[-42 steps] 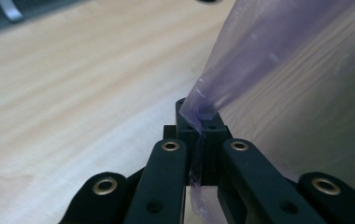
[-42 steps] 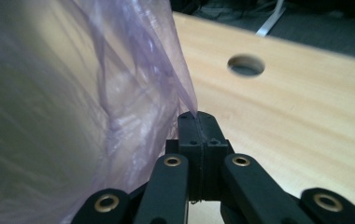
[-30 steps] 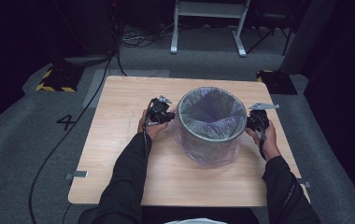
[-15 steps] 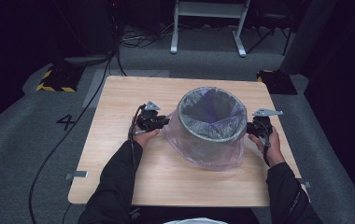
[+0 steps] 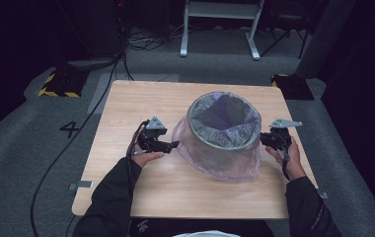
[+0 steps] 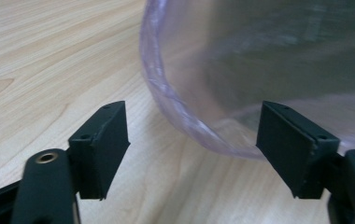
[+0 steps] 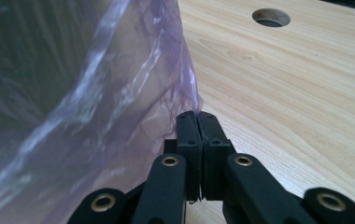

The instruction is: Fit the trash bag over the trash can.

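Right claw (image 7: 198, 116) pinches purple bin liner (image 5: 235, 163) at bin's (image 5: 223, 123) right; left claw (image 6: 194, 140) gapes beside liner's left bulge, on desk (image 5: 126, 106).

A bin (image 5: 223, 129) is stood upright on the table (image 5: 126, 111), somewhat right of its middle, and a bag (image 5: 235, 165) is set inside it and draped down over its outside wall to the tabletop. The left claw (image 5: 174, 144) is placed just left of the bin, with the bag's lower edge (image 6: 199, 126) lying between its parted jaws, while the right claw (image 5: 263, 139) is placed at the bin's right side, pressed closed on a fold of the bag (image 7: 185, 88). A round hole (image 7: 271, 17) is seen in the table beyond the right claw, and a stand (image 5: 220, 24) is placed on the floor behind the table.
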Demonstrator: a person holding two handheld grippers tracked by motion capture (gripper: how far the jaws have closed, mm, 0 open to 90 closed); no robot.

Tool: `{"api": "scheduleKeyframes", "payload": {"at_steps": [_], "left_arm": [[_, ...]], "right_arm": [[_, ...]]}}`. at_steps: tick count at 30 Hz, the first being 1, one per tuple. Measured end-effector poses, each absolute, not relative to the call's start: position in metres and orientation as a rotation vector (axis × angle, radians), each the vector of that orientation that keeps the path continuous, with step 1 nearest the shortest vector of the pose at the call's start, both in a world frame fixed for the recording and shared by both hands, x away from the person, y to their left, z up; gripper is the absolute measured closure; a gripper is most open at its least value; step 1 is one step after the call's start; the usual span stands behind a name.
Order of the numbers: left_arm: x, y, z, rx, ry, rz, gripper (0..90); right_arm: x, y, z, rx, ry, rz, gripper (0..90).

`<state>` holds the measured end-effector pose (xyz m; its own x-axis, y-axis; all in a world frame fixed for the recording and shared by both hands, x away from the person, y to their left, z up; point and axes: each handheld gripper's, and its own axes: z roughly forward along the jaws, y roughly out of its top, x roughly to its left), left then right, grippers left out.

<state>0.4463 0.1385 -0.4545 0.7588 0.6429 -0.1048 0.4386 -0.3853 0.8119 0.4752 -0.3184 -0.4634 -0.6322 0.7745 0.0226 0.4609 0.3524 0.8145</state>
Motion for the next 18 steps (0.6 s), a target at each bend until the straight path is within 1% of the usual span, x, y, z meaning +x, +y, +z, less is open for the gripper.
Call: {"api": "scheduleKeyframes", "payload": {"at_steps": [5, 12, 14, 17, 18], "left_arm": [[0.426, 0.138, -0.458, 2.1, 0.769, 0.31, 22.0], [0.403, 0.144, -0.469, 2.167, 0.746, 0.334, 22.1], [0.399, 0.145, -0.472, 2.176, 0.758, 0.34, 21.6], [0.392, 0.147, -0.477, 2.197, 0.764, 0.345, 20.0], [0.391, 0.147, -0.478, 2.2, 0.768, 0.345, 19.8]], "right_arm": [[0.47, -0.319, -0.463, 1.062, 2.253, 1.16, 85.2], [0.465, -0.32, -0.464, 1.025, 2.278, 1.152, 84.4], [0.463, -0.319, -0.465, 1.022, 2.29, 1.152, 80.2], [0.458, -0.319, -0.466, 1.001, 2.303, 1.151, 77.3], [0.456, -0.319, -0.466, 0.998, 2.306, 1.149, 74.6]]}}
